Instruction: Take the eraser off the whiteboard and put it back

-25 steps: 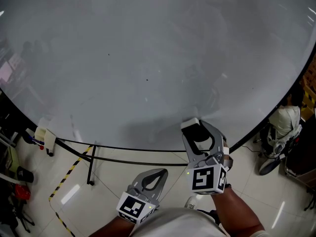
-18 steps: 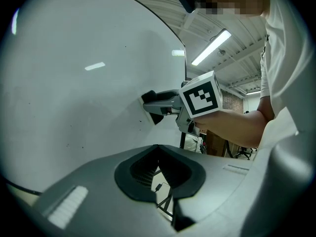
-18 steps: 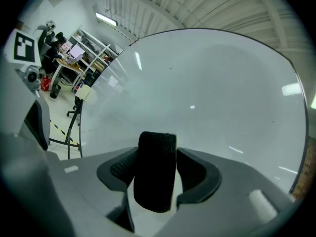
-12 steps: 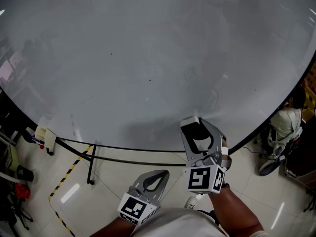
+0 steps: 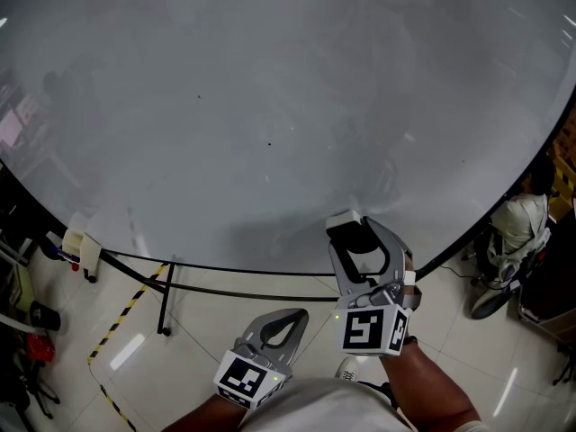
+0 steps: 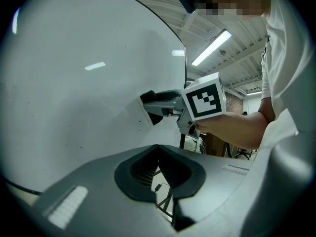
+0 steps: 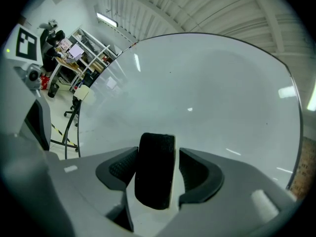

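Looking down in the head view: the whiteboard [image 5: 270, 106] fills most of the frame, on a black stand [image 5: 166, 300] over a glossy floor [image 5: 225, 318]; the right gripper [image 5: 360, 237] points level at the board's lower part, nose up against it, with the eraser [image 5: 349, 226] between its jaws; the left gripper [image 5: 295, 313] hangs lower and nearer the body, apart from the board.

Left gripper view: jaws pressed together at the tips, nothing in them; beyond them, the right gripper's marker cube [image 6: 205, 100] close to the board.

Right gripper view: the eraser stands upright between the pads, a dark block with a pale edge on its right side; its far end appears to sit on the board, though the contact itself is hidden behind the block; the jaws have just been opening and stand spread; a thin gap shows at the right pad [image 7: 195, 174]; the left pad [image 7: 121, 169] lies just beside the block, touching or not I cannot tell.

Judgement: this reads as the let-go of the put-back, eraser on the board, grip slackened. To do it well: spread until both pads are clear; then draw straight back along the gripper's own line, with no sideways drift or roll, lest a pad drag the eraser off; watch for slip before leaving.
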Available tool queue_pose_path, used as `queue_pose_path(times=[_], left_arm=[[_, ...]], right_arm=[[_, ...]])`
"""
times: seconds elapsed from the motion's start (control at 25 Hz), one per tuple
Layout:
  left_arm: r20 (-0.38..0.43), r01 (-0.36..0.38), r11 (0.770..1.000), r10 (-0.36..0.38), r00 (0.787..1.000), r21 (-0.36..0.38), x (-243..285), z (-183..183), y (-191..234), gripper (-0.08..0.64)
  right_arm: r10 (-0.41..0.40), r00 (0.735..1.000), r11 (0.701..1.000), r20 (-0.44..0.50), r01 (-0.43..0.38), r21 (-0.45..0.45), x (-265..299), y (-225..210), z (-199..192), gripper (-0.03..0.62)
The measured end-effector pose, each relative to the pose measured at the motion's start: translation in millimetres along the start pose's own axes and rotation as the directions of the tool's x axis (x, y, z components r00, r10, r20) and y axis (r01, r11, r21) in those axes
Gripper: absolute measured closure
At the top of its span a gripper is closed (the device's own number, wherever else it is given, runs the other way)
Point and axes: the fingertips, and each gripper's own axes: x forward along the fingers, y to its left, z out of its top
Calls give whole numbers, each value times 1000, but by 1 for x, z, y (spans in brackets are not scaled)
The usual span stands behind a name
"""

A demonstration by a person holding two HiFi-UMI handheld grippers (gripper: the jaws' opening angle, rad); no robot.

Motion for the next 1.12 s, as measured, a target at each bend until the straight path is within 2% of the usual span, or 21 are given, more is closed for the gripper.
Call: queue_pose_path(times=[0.52,0.68,0.8,0.84,0.92,1.0,1.12], left_arm=[[-4,6,1000,-6,1000,26,2,4,-7,543],[-12,18,1000,-18,1000,7,1,0,-14,543],[-16,18,999,-17,1000,29,-1,0,-14,543],[-16,18,1000,-17,1000,26,-1,1,-15,543],[-13,14,1000,-14,1000,14,-1,2,-15,543],[-12,8,1000,-8,1000,16,-1,-1,-13,543],[-2,10,1000,-10,1000,-2,0,5,-13,543]], right_arm=[[-2,1000,1000,-5,2,-16,-23,-3,-10,342],[1,1000,1000,0,-1,4,-30,-1,-10,342],[15,1000,1000,4,-15,20,-37,1,-10,345],[29,1000,999,9,-30,27,-40,2,-9,360],[73,997,995,32,-74,64,-46,7,-9,433],[125,990,982,65,-133,133,-52,13,-11,587],[188,977,951,99,-207,230,-60,21,-19,591]])
